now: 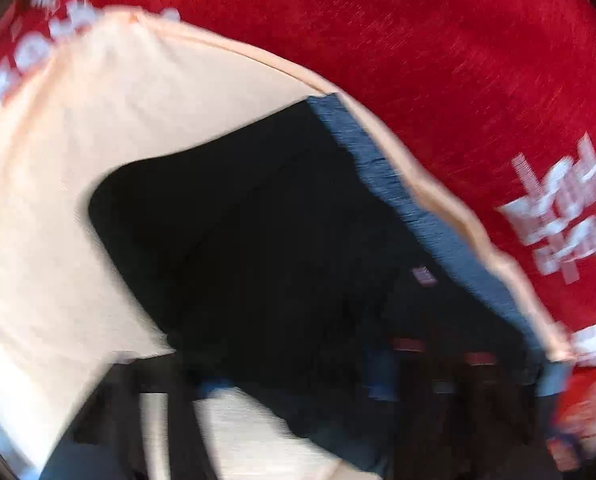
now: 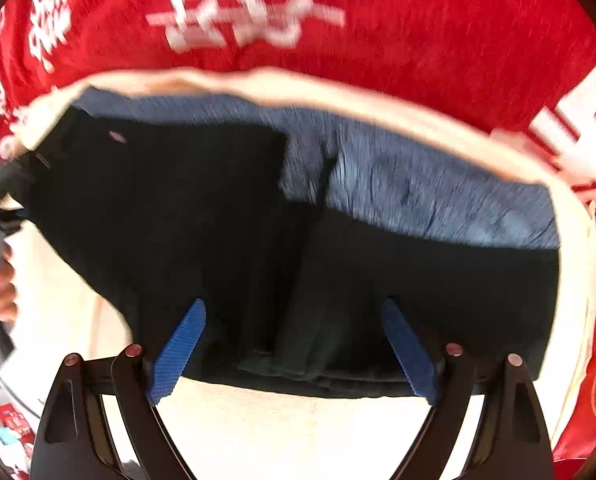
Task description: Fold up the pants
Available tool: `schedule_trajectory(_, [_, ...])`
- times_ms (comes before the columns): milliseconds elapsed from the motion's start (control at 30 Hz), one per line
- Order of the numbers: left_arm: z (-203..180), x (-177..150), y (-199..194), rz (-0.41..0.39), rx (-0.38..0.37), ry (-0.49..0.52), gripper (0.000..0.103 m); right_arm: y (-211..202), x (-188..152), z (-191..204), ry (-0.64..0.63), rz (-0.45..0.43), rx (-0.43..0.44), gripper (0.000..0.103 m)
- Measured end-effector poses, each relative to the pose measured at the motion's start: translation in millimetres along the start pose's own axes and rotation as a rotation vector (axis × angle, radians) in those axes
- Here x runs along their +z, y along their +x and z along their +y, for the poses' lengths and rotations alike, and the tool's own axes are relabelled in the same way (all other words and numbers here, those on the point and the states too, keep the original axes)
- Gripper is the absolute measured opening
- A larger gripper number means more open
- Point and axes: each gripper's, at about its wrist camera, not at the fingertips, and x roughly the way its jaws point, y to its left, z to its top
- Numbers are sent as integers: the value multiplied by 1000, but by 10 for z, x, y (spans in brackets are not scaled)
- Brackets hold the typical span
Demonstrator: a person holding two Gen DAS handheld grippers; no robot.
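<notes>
We are looking down at the dark pants (image 2: 226,216), which are lying on a cream-coloured cloth (image 2: 290,432) spread over a red fabric with white characters (image 2: 417,40). What is underneath, a desk or a bed, we cannot tell. A blue-grey ribbed waistband (image 2: 437,196) is running along the far edge of the pants, and the dark cloth is lying in at least 2 overlapping layers with a ridge down the middle.

The right gripper (image 2: 294,344) is hanging over the near edge of the pants with its jaws standing wide apart. The 2 blue pads (image 2: 180,352) are showing over the dark cloth, and nothing is pinched between them.

The left gripper (image 1: 417,380) is only a blurred dark shape at the bottom of its own view. We cannot tell from the pictures whether its jaws are clamped on the cloth or merely near it. In the right view a person's hand (image 2: 0,284) is showing at the left edge beside the pants.

We are judging the pants to be soft, limp and light, with no stiffness of their own: any lifted part will likely sag and drag its neighbours. The fabric looks matte and not slippery, so a pinch should hold. The best places to take hold are probably the thick waistband corners or a hem, gathering every layer at once, since a grip on 1 layer would pull the fold apart.

No containers are showing in either view, only some small red packets (image 2: 14,424), too blurred to identify, at the lower left of the right view.
</notes>
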Motion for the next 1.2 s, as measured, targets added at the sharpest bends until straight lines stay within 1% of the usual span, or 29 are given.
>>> schedule_trajectory(33, [-15, -7, -35, -11, 1, 12, 39, -121, 89, 30, -6, -19, 22, 92])
schedule_trajectory(67, [-64, -27, -79, -27, 17, 47, 38, -239, 210, 71, -13, -31, 53, 92])
schedule_trajectory(100, [-148, -59, -125, -51, 48, 106, 37, -318, 328, 110, -17, -31, 86, 92])
schedule_trajectory(200, [-413, -277, -314, -164, 156, 346, 36, -472, 784, 281, -11, -1, 217, 92])
schedule_trajectory(267, [-576, -424, -366, -205, 188, 464, 36, -461, 1091, 527, -15, 53, 314, 92])
schedule_trajectory(333, [-677, -524, -388, -234, 207, 543, 36, -366, 1394, 850, -31, 117, 392, 92])
schedule_trajectory(367, [-718, -571, -382, -247, 223, 578, 36, -307, 1491, 1008, -44, 154, 411, 92])
schedule_trajectory(400, [-731, -603, -387, -257, 231, 604, 37, -236, 1585, 1184, -61, 188, 421, 92])
schedule_trajectory(467, [-713, -648, -391, -269, 241, 633, 37, -63, 1764, 1663, -138, 259, 422, 92])
schedule_trajectory(533, [-652, -672, -401, -264, 232, 626, 37, 64, 1785, 2042, -206, 311, 413, 92])
schedule_trajectory(600, [-619, -669, -412, -264, 228, 626, 37, 270, 1799, 2427, -295, 393, 389, 92])
schedule_trajectory(667, [-609, -699, -421, -274, 231, 641, 37, 447, 1741, 2686, -365, 437, 337, 92])
schedule_trajectory(733, [-620, -699, -442, -284, 234, 654, 37, 629, 1703, 2800, -380, 482, 308, 92])
schedule_trajectory(767, [-626, -715, -462, -288, 234, 661, 37, 698, 1689, 2806, -366, 505, 308, 92])
schedule_trajectory(800, [-651, -730, -450, -288, 234, 666, 37, 755, 1679, 2799, -351, 529, 313, 88])
schedule_trajectory(833, [-647, -732, -465, -279, 235, 664, 37, 788, 1650, 2760, -342, 545, 316, 60])
schedule_trajectory(867, [-672, -729, -478, -262, 232, 653, 37, 780, 1630, 2712, -337, 542, 306, 29])
schedule_trajectory(933, [-728, -745, -550, -272, 217, 655, 37, 646, 1616, 2597, -326, 498, 322, 19])
schedule_trajectory(967, [-780, -775, -618, -290, 212, 675, 37, 523, 1596, 2508, -325, 457, 341, 19])
schedule_trajectory(1033, [-931, -823, -756, -317, 205, 704, 37, 303, 1586, 2323, -300, 403, 401, 18])
schedule_trajectory(1067, [-1012, -849, -849, -327, 188, 705, 37, 139, 1541, 2166, -282, 366, 437, 18])
schedule_trajectory(1167, [-1267, -934, -1127, -351, 130, 710, 37, -234, 1417, 1734, -251, 272, 495, 18])
schedule_trajectory(1200, [-1361, -974, -1210, -358, 112, 718, 37, -382, 1347, 1532, -228, 238, 517, 18])
